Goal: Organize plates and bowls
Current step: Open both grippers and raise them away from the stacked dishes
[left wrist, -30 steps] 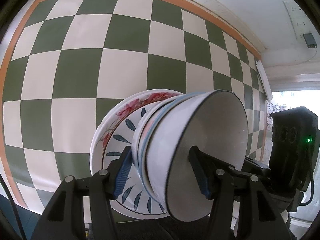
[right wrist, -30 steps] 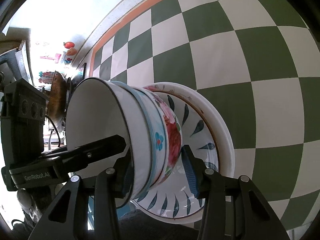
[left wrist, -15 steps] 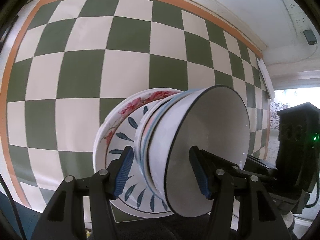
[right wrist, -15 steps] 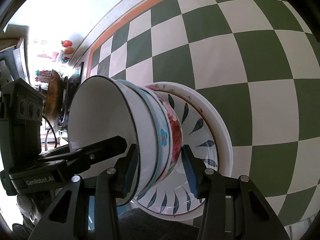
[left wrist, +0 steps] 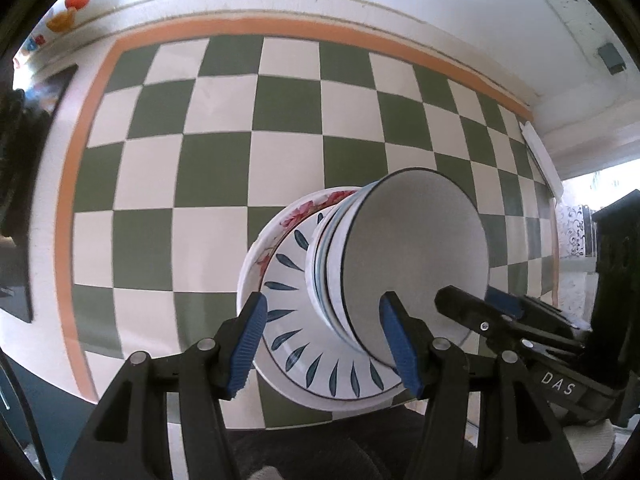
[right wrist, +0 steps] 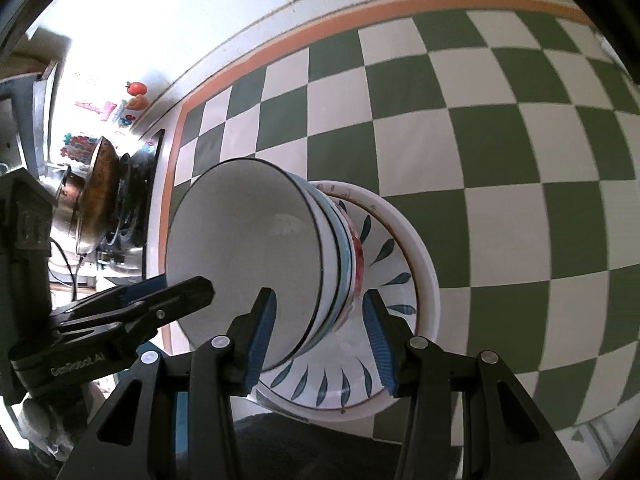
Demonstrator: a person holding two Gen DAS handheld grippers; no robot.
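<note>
The left gripper [left wrist: 322, 344] and right gripper [right wrist: 316, 334] each clamp opposite edges of one stack: nested bowls [left wrist: 400, 264] sitting on a leaf-patterned plate [left wrist: 316, 360] over a white plate [right wrist: 426, 280]. The stack appears lifted off the checkered tablecloth [left wrist: 208, 168] (the bowls could slide). Judged best: raise both sides evenly, keeping the stack level.

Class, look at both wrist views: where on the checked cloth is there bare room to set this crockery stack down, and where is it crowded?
Bare: the checked cloth from the stack out to its orange border; likewise beyond the stack in the right view. Crowded: past that border, where the pan sits on the stove.
</note>
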